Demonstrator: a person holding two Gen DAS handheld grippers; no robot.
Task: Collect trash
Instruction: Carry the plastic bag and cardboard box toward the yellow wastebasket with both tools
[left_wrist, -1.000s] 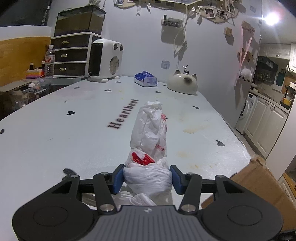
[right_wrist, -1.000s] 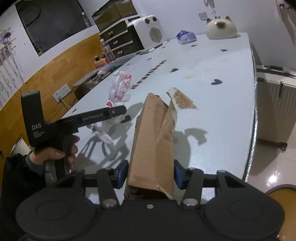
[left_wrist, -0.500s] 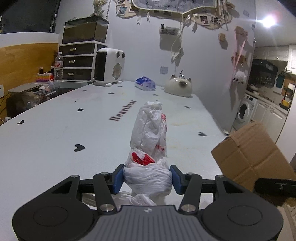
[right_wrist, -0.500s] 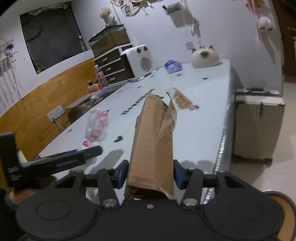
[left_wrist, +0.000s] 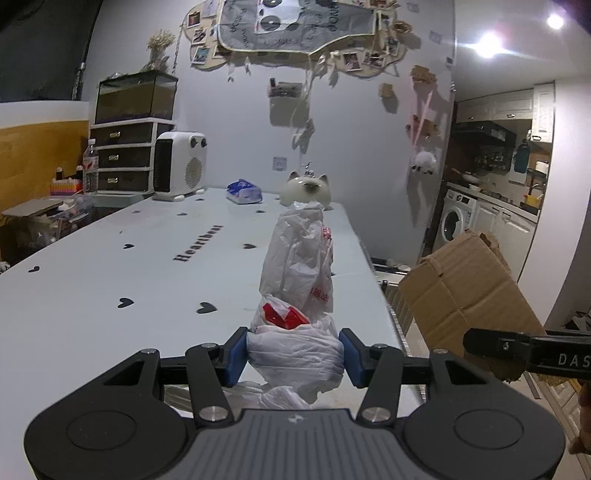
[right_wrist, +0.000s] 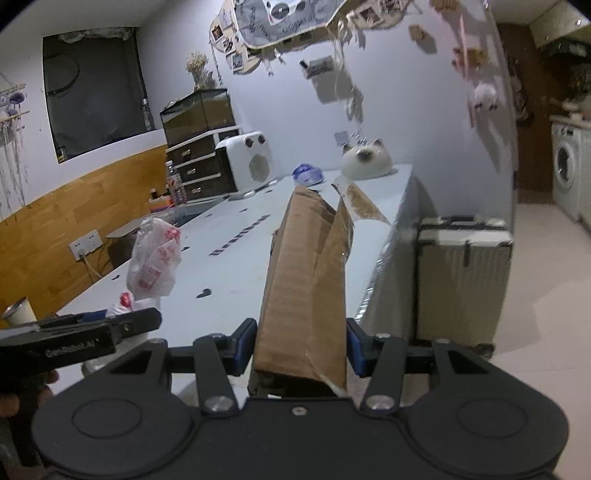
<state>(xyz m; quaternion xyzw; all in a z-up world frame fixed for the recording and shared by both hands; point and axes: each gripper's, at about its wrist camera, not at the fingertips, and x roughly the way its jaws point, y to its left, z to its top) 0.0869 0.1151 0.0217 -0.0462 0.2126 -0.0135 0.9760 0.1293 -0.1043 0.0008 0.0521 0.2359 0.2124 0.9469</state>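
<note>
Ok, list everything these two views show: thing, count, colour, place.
plastic bag: 1, white with red print, clamped in left gripper
cardboard box: 1, brown, flattened, clamped in right gripper
table: 1, pale blue with black hearts, below both
cat-shaped ornament: 1, cream, far table end
blue packet: 1, blue-white, far end
heater: 1, white, far left corner
drawer unit: 1, white and dark, behind heater
glass tank: 1, on drawers
suitcase: 1, beige, floor right of table
washing machine: 1, white, kitchen
left gripper: black, blue pads
right gripper: black, blue pads

Plastic bag (left_wrist: 295, 280) in left claw (left_wrist: 293, 356)
</note>
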